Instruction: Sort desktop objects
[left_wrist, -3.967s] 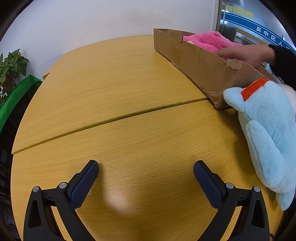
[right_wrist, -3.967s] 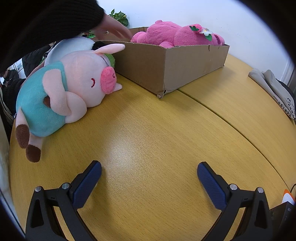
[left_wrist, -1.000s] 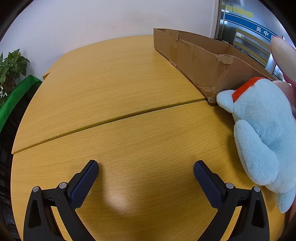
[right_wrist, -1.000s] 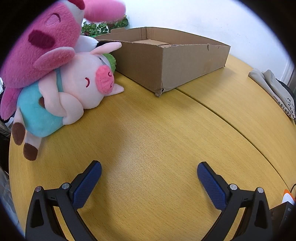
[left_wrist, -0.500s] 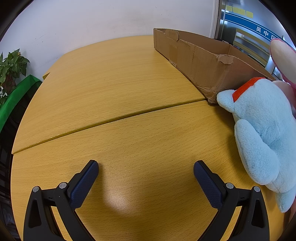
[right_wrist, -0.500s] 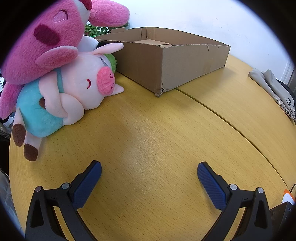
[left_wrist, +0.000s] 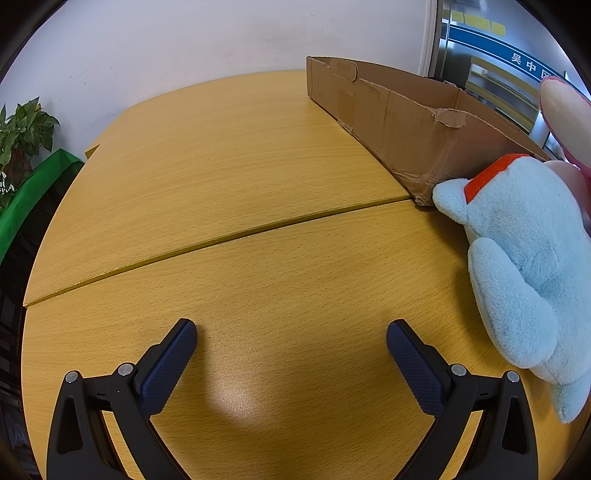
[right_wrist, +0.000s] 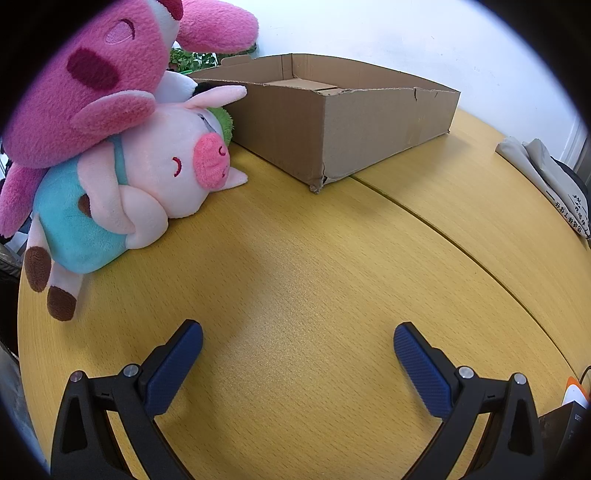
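A shallow cardboard box (right_wrist: 369, 122) stands on the wooden table, also in the left wrist view (left_wrist: 399, 122), and looks empty. A pink pig plush in a teal shirt (right_wrist: 147, 192) lies left of the box. A magenta plush (right_wrist: 92, 77) lies on top of it. In the left wrist view the pig's light blue back with a red collar (left_wrist: 524, 258) lies at the right beside the box corner. My left gripper (left_wrist: 291, 336) is open and empty over bare table. My right gripper (right_wrist: 297, 336) is open and empty, the pig to its upper left.
A green potted plant (left_wrist: 22, 140) stands off the table's far left edge. Folded grey cloth or bags (right_wrist: 546, 181) lie at the table's right edge. A seam (left_wrist: 221, 236) runs across the table between two tabletop sections.
A hand took the magenta plush out of the box and laid it on top of the pig plush. In the last second it settled lower. Both grippers stayed still.
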